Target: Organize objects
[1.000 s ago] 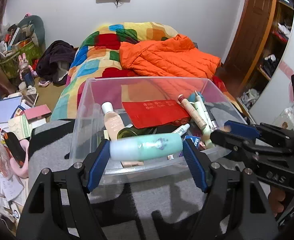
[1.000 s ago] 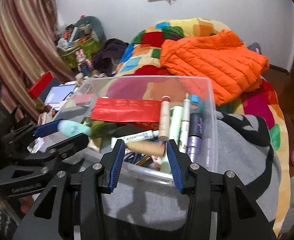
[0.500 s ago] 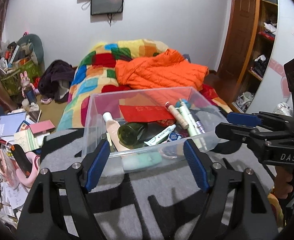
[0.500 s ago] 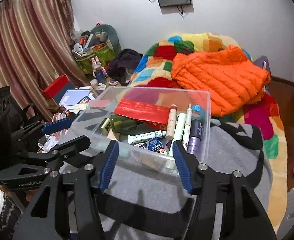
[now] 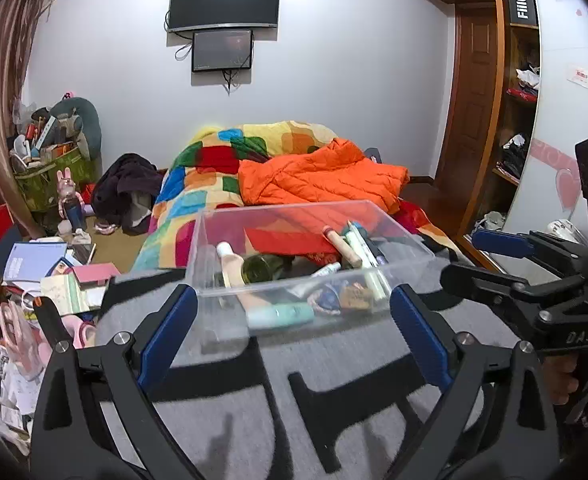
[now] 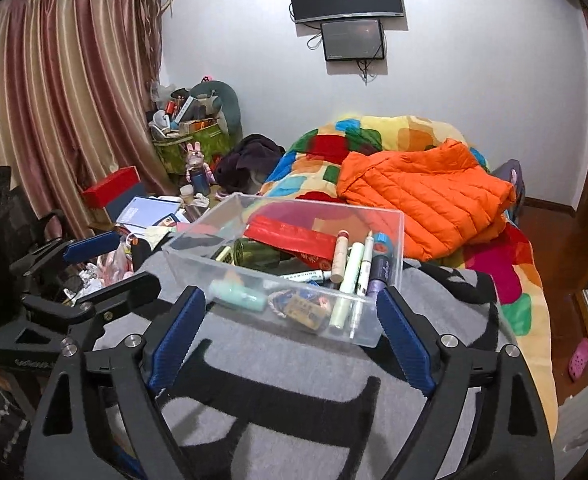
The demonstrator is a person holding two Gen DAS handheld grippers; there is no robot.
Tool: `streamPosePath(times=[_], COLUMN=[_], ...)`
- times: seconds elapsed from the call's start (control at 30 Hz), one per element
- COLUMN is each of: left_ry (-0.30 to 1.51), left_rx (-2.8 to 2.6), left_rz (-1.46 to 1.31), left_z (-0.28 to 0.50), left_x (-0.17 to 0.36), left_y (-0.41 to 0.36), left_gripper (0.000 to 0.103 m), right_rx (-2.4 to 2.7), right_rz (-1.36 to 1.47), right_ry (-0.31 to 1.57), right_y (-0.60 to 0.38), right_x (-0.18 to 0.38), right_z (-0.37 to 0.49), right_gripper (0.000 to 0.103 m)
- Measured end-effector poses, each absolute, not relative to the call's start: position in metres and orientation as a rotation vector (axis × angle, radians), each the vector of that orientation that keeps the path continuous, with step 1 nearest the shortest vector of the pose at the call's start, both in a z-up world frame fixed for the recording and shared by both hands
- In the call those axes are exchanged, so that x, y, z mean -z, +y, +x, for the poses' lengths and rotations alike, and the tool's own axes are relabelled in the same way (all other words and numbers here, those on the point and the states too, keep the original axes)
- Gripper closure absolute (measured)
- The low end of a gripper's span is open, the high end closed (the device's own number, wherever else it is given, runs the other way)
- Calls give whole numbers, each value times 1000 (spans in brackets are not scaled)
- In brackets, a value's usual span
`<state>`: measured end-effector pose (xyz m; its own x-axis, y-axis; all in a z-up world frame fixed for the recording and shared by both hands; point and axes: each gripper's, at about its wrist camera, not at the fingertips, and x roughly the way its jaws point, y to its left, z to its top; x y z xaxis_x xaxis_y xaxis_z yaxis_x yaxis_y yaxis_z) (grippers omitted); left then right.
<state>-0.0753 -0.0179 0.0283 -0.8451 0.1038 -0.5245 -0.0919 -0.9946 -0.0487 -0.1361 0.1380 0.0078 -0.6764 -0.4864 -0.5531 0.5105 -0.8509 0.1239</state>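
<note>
- Since a second ago both our claws have pulled back from the clear box (image 5: pixel 310 216); the mint tube (image 5: pixel 280 316), then between the left claw's pads, lies inside at the near wall.
- Our left claw (image 5: pixel 290 336) and right claw (image 6: pixel 290 338) have just been opening; both stand wide, holding nothing.
- We see the box resting on the grey blanket (image 6: pixel 294 364), on the bed.

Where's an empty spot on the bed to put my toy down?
The grey blanket is bare between the clear box and the two open claws, left and right. The box is crowded with tubes and bottles. Farther back, the orange jacket covers the colourful quilt.
</note>
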Motion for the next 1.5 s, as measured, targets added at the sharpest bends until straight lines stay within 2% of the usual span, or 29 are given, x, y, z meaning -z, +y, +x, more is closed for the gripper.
streamPosePath(times=[0.47,1.5], left_ry=[-65,-72], left_rx=[-2916,-2908], left_rz=[-889,-890], left_z=[-71,-72], left_x=[-13,-14], left_y=[-18,-16], left_gripper=[5,5], right_rx=[2453,2455], right_rz=[832,832], right_ry=[25,-3], right_y=[141,143], right_x=[8,5], right_z=[-131,-130], right_gripper=[17,17])
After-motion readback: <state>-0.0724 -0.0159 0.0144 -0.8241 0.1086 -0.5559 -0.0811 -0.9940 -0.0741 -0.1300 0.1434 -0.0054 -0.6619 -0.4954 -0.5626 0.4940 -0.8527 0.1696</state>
